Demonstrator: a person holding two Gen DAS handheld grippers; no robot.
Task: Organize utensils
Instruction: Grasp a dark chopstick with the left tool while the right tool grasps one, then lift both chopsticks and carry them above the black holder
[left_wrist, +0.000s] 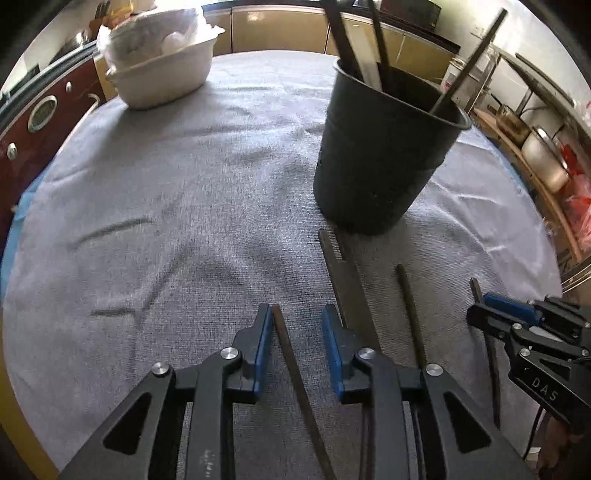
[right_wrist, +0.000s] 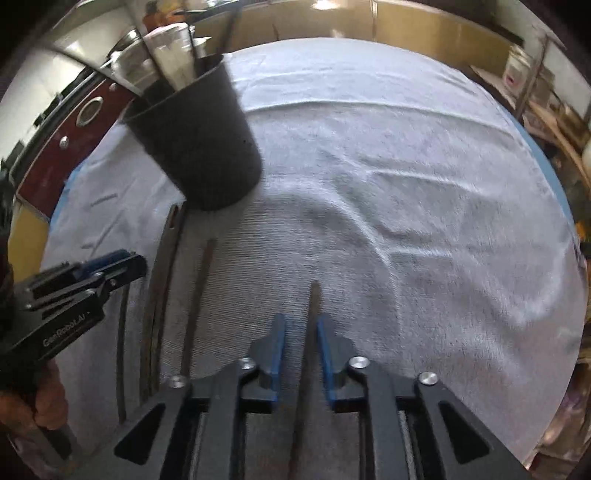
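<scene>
Near the black cup (left_wrist: 384, 147), both grippers' jaws stand slightly open, each straddling a dark chopstick (left_wrist: 295, 373) on the table (left_wrist: 166, 206).

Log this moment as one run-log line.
left gripper: open around chopstick | right gripper: open around second chopstick | black cup: upright, utensils inside | two loose on cloth
</scene>
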